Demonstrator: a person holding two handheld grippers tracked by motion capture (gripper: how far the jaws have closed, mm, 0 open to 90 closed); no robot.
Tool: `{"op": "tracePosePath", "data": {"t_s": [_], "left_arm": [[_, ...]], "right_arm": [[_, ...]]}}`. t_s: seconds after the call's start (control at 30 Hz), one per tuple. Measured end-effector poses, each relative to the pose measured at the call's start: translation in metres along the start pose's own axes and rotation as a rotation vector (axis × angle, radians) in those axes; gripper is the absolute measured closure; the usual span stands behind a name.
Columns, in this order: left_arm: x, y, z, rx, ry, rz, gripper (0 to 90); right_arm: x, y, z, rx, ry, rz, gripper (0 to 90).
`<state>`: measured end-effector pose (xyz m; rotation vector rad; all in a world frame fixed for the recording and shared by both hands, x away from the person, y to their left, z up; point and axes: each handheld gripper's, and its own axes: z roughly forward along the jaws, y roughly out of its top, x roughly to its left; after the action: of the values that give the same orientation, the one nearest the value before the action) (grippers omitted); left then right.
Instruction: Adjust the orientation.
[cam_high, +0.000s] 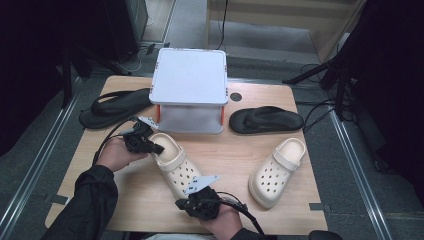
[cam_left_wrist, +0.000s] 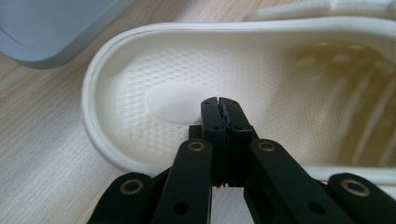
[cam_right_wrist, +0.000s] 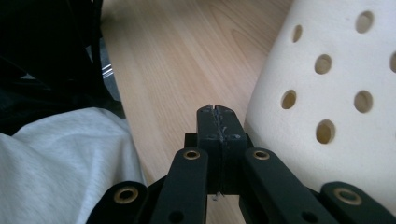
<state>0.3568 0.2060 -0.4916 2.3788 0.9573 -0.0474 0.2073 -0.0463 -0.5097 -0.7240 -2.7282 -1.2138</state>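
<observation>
While both tongs sit pressed together, empty, left tongs (cam_left_wrist: 219, 105) hover over cream clog (cam_high: 172, 162) heel, right tongs (cam_right_wrist: 218, 112) beside toe, near worktop (cam_high: 225, 165) front edge. Step: getting ready to grab. Next: spread tongs, pinch rim.

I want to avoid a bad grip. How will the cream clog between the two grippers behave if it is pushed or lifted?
The cream clog looks like moulded foam with many holes, so it is probably light and slightly springy. It lies flat on its sole on the smooth wooden table, so a push would likely slide it, not tip it. Its thick rim should hold shape.
</observation>
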Motion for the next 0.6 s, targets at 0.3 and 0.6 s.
{"op": "tracePosePath", "data": {"t_s": [0.3, 0.6], "left_arm": [[-0.005, -0.005, -0.001, 0.008, -0.002, 0.0, 90.0], [-0.012, -0.011, -0.003, 0.008, -0.017, 0.003, 90.0]], "right_arm": [[-0.011, -0.004, -0.012, 0.001, -0.043, 0.026, 90.0], [-0.031, -0.005, -0.024, -0.006, -0.108, 0.073, 90.0]]}}
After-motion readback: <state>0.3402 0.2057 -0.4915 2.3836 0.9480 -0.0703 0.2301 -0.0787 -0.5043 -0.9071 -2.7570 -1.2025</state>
